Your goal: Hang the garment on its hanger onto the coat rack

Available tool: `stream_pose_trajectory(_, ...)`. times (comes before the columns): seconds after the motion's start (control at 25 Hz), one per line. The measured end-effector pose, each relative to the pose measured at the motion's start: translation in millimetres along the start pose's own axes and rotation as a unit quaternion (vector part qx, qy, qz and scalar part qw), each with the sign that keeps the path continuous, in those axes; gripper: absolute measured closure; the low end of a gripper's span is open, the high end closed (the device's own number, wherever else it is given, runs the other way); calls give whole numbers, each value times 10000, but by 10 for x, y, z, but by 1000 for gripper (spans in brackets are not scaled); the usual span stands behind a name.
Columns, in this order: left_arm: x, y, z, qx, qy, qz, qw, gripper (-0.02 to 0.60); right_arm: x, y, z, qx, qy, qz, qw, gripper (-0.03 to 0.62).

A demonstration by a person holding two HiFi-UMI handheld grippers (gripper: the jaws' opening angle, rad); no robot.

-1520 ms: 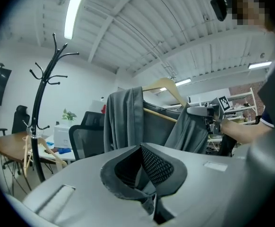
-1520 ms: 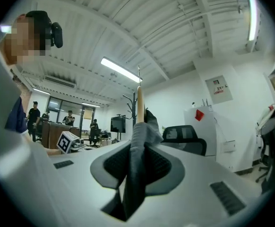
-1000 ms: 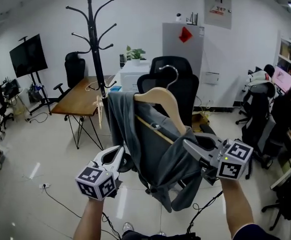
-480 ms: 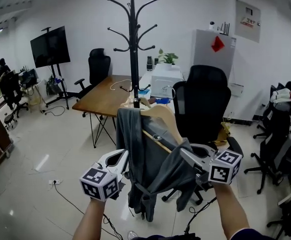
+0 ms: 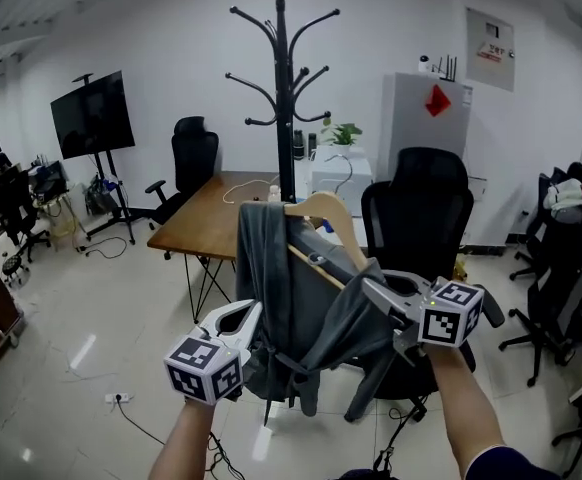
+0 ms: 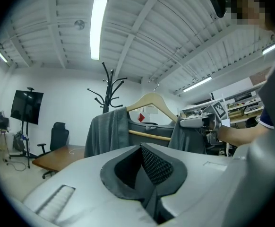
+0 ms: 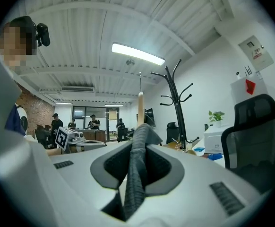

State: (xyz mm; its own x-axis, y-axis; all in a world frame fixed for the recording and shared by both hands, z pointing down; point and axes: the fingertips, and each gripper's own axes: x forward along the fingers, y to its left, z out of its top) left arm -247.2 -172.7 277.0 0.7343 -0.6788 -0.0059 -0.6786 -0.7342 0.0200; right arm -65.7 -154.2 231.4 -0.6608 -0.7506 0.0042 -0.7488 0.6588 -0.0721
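Garment on wooden hanger is held mid-air in front of coat rack, apart from it. Right gripper jaws are clenched on garment fabric. Left gripper jaws are closed and empty, just beside the garment's left edge.

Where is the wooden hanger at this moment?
Head view, centre: the wooden hanger, grey garment draped over it, is held up in front of the coat rack, its right end by the right gripper, which grips the garment.
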Motion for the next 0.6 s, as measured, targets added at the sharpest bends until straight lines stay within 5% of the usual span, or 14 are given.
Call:
stream_pose_trajectory(0.24, 281, 288, 78, 54, -34, -92, 9999, 595, 512, -293, 187, -50, 26, -15, 10000, 508)
stream_pose_trajectory(0.6, 863, 1017, 337, 238, -232, 350, 9988, 595, 1495, -1073, 495, -236, -19, 423, 9988, 508)
